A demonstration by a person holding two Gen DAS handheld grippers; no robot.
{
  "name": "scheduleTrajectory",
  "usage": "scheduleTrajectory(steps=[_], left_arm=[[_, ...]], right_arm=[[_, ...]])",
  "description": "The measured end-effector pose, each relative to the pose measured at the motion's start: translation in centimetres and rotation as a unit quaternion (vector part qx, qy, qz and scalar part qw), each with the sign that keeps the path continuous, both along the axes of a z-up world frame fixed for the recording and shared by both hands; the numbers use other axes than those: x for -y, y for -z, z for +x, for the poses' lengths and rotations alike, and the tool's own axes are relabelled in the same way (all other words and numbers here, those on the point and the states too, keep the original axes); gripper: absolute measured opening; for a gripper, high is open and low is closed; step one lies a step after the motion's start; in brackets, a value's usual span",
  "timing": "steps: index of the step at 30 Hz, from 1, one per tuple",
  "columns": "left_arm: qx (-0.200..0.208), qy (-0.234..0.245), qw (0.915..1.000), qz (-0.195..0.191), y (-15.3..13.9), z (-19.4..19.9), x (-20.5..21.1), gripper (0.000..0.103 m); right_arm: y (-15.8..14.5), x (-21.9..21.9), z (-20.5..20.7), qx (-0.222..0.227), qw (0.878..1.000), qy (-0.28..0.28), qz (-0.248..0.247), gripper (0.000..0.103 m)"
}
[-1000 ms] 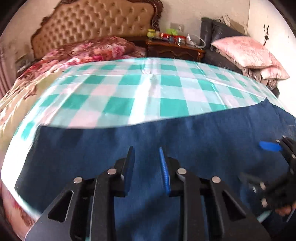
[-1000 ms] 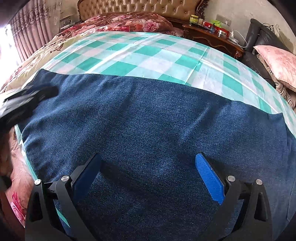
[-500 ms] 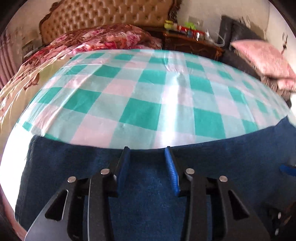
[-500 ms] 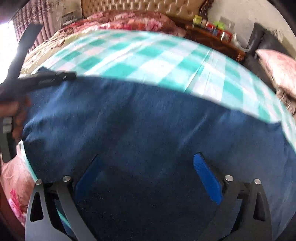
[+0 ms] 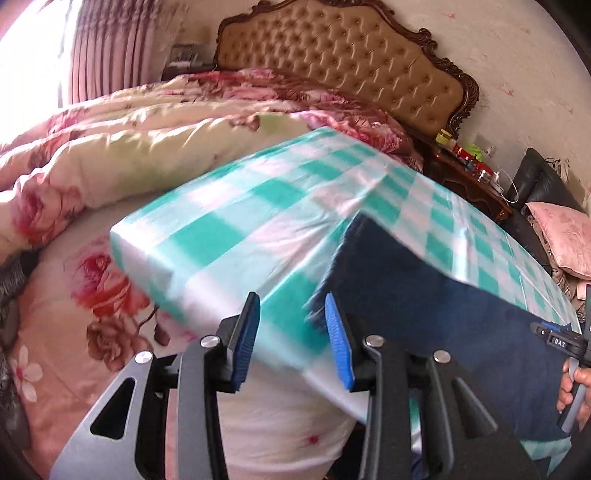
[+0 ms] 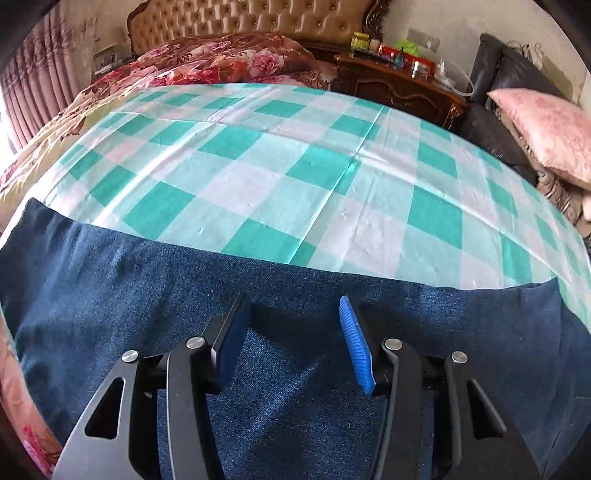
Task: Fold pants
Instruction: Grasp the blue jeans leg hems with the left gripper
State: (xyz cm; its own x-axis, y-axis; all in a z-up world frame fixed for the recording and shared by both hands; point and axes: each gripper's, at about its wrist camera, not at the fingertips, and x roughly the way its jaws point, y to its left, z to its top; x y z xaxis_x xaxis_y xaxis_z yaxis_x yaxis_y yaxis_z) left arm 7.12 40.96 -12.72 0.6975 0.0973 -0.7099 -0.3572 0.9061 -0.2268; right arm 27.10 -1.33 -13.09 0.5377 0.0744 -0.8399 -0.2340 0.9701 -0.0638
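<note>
Bedroom: tufted headboard (image 6: 258,18), bed under green-checked sheet (image 6: 295,155). Dark blue pants (image 6: 129,288) spread flat along the sheet's near edge. Left gripper (image 5: 291,336): part-open, empty, over the sheet's corner beside the pants' end. Right gripper (image 6: 291,332): part-open, empty, over the pants. Risk: pinching sheet with denim would drag both.

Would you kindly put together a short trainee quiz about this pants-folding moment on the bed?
1. True or false: the right gripper is clamped on the dark blue denim pants.
2. What lies directly under the pants? A) green-and-white checked sheet B) bare wooden floor C) grey carpet
3. Fill in: the left gripper has its jaws ____.

Key: 1 false, its jaws stand apart above the fabric; 2 A; 3 open.
</note>
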Motion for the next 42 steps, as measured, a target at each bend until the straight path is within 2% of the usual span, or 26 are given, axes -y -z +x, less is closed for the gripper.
scheduleTrajectory(steps=[5,9,11,16,20,24,29,42], left_arm=[[0.009,0.027,0.9994,-0.022,0.8,0.3,0.2,0.036],[-0.001,0.038,0.9990,-0.022,1.7,1.5,0.5,0.036],[-0.009,0.047,0.9986,-0.022,2.4,2.3,0.7,0.036],[-0.015,0.058,0.9978,-0.030,3.3,3.3,0.5,0.036],[-0.028,0.072,0.9970,-0.010,3.2,4.4,0.9,0.036],[-0.035,0.081,0.9961,-0.005,3.2,5.2,1.5,0.025],[-0.030,0.078,0.9964,-0.012,3.3,5.0,1.1,0.021],[-0.007,0.071,0.9934,-0.089,2.8,4.0,-0.1,0.017]], right_arm=[[-0.3,-0.4,-0.1,0.001,1.000,0.008,-0.010,0.048],[-2.3,-2.7,-1.7,0.014,0.999,-0.028,0.025,0.048],[-2.5,-4.6,-2.4,0.006,0.998,-0.050,0.040,0.047],[-1.4,-8.6,-3.7,-0.004,0.996,-0.087,0.030,0.045],[0.0,-9.7,-4.0,-0.016,0.996,-0.088,0.016,0.044],[0.2,-9.9,-4.2,-0.010,0.996,-0.087,0.009,0.044],[0.3,-10.0,-4.1,-0.007,0.996,-0.088,0.009,0.044],[0.3,-9.9,-3.8,-0.014,0.996,-0.087,0.017,0.044]])
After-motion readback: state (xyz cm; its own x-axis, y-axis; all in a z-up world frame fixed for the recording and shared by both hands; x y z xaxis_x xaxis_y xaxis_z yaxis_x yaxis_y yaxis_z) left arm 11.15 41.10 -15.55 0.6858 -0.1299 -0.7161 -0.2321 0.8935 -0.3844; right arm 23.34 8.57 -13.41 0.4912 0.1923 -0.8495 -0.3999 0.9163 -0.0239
